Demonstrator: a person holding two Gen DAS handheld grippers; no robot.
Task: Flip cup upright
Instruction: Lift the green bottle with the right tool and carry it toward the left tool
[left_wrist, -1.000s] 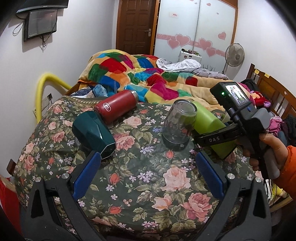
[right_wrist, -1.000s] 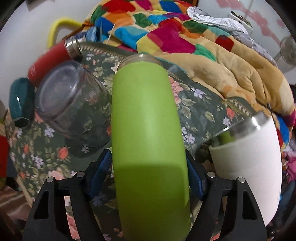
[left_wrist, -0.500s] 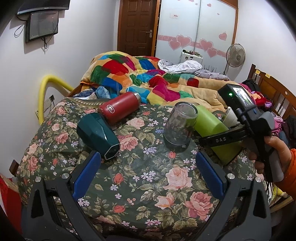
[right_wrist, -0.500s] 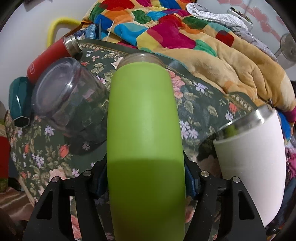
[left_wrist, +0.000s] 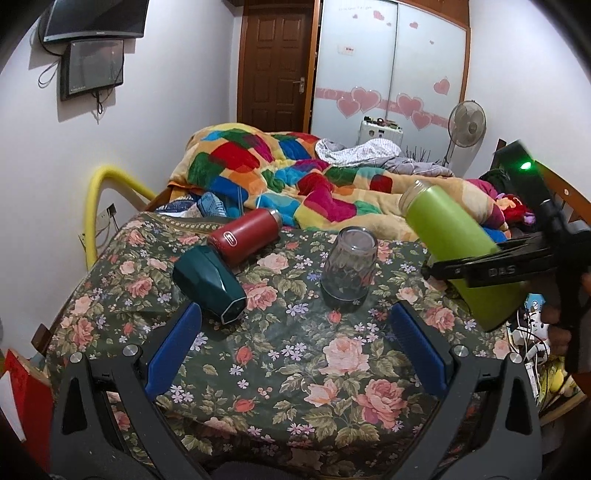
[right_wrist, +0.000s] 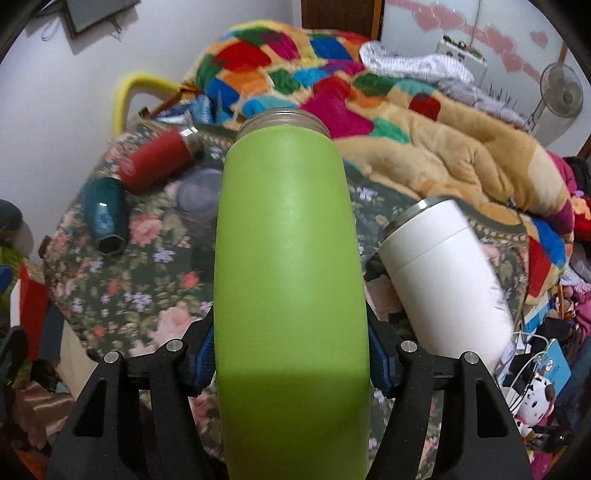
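**Green cup lifted, tilted, not yet stood up**

Clamped between the blue pads of the right tool (right_wrist: 291, 354): the green cup (right_wrist: 288, 266), gripped low on its body, running straight ahead along the fingers with its threaded steel mouth at the far end. From the left wrist view, carried off the flowered cloth of the desk (left_wrist: 332, 354) at that tool's far right, leaning with the mouth up and toward the quilted bed (left_wrist: 295, 177), base down behind the black jaw. Judged from that lean: lift done, rotation partly done, mouth already higher than base.

Left to do, by the look of it: finish the turn to vertical, lower the base onto the cloth, release. Soft, wrinkled cloth under the landing spot, so some risk of the tall cup tipping on release.

Left tool (left_wrist: 295, 343) spread wide and holding nothing, hovering low over the near edge of the desk.

Ahead of the left tool and between its fingers: a clear glass jar (left_wrist: 349, 269), standing mouth down as far as can be told. Ahead and left: a dark teal cup (left_wrist: 210, 288) and a red flask (left_wrist: 245, 242), both lying on their sides and touching. Just right of the green cup in the right wrist view: a white tumbler (right_wrist: 447, 273), steel rim up, orientation blurred by motion.
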